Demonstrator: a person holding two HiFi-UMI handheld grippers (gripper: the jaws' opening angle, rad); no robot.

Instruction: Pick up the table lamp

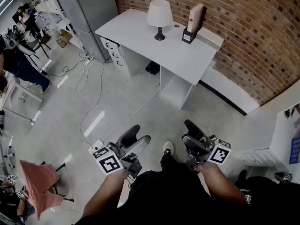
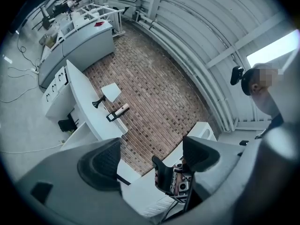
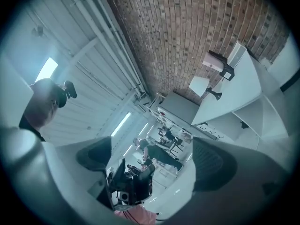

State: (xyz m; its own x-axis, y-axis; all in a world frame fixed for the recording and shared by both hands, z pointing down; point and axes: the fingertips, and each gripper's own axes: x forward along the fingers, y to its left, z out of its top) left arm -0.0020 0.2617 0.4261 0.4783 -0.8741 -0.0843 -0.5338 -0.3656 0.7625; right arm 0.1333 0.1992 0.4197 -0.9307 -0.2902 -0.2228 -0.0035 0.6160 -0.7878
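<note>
Where rough brick (image 1: 243,27) backs the smooth white desk (image 1: 140,32), a cone-shaded lamp (image 1: 159,14) stands.

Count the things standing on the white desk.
2: the table lamp near the brick wall, and a beige object in a black holder right of it. Small items may go unseen.

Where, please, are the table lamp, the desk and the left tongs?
table lamp (image 1: 159,13), head view, white shade.
desk (image 1: 137,30), head view, bare top.
left tongs (image 1: 139,135), head view, between the tips.

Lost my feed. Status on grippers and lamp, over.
Left gripper, right gripper open, empty. Table lamp upright on desk, untouched, well ahead. Cable on floor between.
</note>
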